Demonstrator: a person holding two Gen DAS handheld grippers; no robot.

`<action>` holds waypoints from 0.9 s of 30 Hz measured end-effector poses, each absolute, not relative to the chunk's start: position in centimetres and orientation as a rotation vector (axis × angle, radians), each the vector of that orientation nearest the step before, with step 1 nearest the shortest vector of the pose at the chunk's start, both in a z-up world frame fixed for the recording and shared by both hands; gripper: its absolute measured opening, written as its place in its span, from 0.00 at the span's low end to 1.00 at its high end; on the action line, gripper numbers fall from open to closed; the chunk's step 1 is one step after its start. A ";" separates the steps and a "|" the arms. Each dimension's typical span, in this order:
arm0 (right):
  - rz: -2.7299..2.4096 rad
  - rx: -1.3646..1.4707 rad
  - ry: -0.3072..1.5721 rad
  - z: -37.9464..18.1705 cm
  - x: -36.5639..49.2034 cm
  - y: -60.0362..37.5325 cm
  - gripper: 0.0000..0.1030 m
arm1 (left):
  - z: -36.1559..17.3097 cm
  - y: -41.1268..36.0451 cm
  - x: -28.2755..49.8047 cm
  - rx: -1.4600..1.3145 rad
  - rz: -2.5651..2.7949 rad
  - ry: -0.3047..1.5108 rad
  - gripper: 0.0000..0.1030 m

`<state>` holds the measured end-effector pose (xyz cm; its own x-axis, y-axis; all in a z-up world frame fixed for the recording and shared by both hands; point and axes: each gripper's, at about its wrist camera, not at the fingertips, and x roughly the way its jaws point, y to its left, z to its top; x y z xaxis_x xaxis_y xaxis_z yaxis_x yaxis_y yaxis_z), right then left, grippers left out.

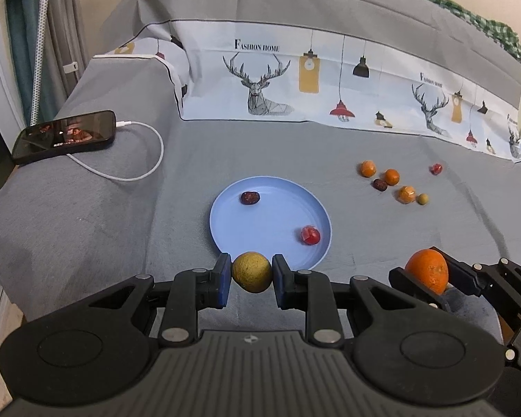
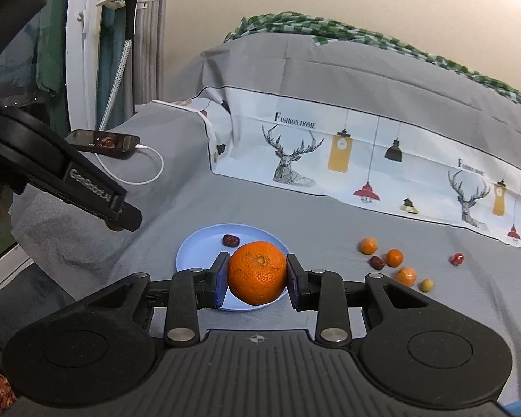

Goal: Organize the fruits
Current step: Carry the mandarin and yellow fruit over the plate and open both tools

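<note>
My left gripper [image 1: 251, 272] is shut on a small yellow-green round fruit [image 1: 251, 271], held just in front of the near rim of a light blue plate [image 1: 274, 208]. On the plate lie a dark red date [image 1: 249, 197] and a red wrapped fruit [image 1: 310, 235]. My right gripper [image 2: 257, 276] is shut on a large orange mandarin [image 2: 257, 271], above the same plate [image 2: 198, 246]; that mandarin [image 1: 428, 271] also shows at the lower right of the left wrist view. Several small fruits [image 1: 390, 177] lie loose on the grey cloth to the right of the plate.
A phone [image 1: 64, 137] with a white charging cable [image 1: 146, 170] lies on a raised grey ledge at the left. A printed sheet with deer and lamps [image 1: 295, 80] covers the back. The left gripper's body [image 2: 69, 173] crosses the left of the right wrist view.
</note>
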<state>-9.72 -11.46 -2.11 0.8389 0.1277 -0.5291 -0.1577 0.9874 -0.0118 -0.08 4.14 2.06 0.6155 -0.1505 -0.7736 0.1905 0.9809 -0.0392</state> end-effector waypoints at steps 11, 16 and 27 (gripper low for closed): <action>0.164 -0.038 0.632 -4.2 -5.7 -10.7 0.34 | -0.7 4.1 4.5 0.066 -0.190 0.955 0.27; 0.170 -0.027 0.663 -5.5 -3.4 -10.2 0.34 | -2.3 3.6 7.0 0.085 -0.189 0.984 0.27; 0.179 0.000 0.744 -9.6 2.7 -9.7 0.34 | -6.9 2.9 13.3 0.091 -0.160 1.056 0.27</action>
